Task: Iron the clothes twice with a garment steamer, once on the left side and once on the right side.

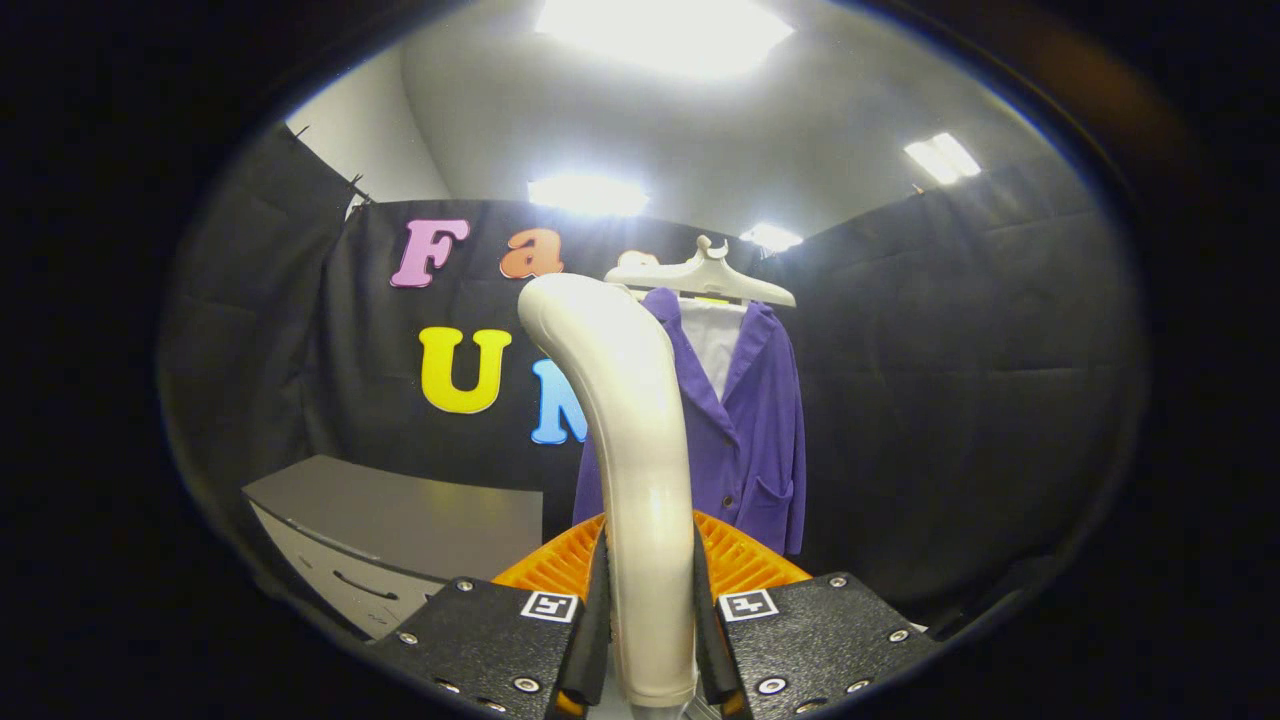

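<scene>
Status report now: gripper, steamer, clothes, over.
Gripper shut on steamer handle. Purple coat on white hanger, beyond the fingers, apart from steamer. Grey cabinet off to one side, not in the way.

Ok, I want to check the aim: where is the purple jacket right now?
In the gripper view, the purple jacket hangs on a white hanger against the black wall, beyond the tool, partly behind the white steamer handle both fingers clamp.
</scene>
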